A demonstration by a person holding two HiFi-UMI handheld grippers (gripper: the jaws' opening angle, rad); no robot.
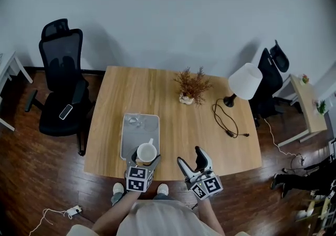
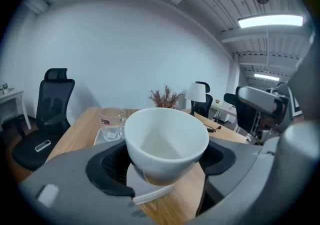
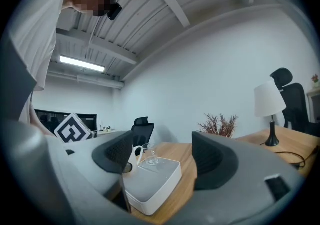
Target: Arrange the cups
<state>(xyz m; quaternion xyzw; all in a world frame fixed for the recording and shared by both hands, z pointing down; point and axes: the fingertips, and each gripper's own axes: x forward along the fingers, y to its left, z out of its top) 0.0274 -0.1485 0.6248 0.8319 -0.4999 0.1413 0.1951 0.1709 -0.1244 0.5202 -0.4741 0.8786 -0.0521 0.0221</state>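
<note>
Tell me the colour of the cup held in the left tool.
Plain white. The cup shows best in the left gripper view.

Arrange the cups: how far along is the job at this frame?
Done: a glass cup stands at the far end of the tray. In hand: the left gripper is shut on a white cup over the tray's near end. The right gripper is open and empty. Left: setting the white cup down.

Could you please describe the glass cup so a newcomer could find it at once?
On the wooden table, look at the pale tray by the edge nearest the person. The glass cup stands at the tray's far end; it is see-through, unlike the opaque white cup held in the left gripper.
</note>
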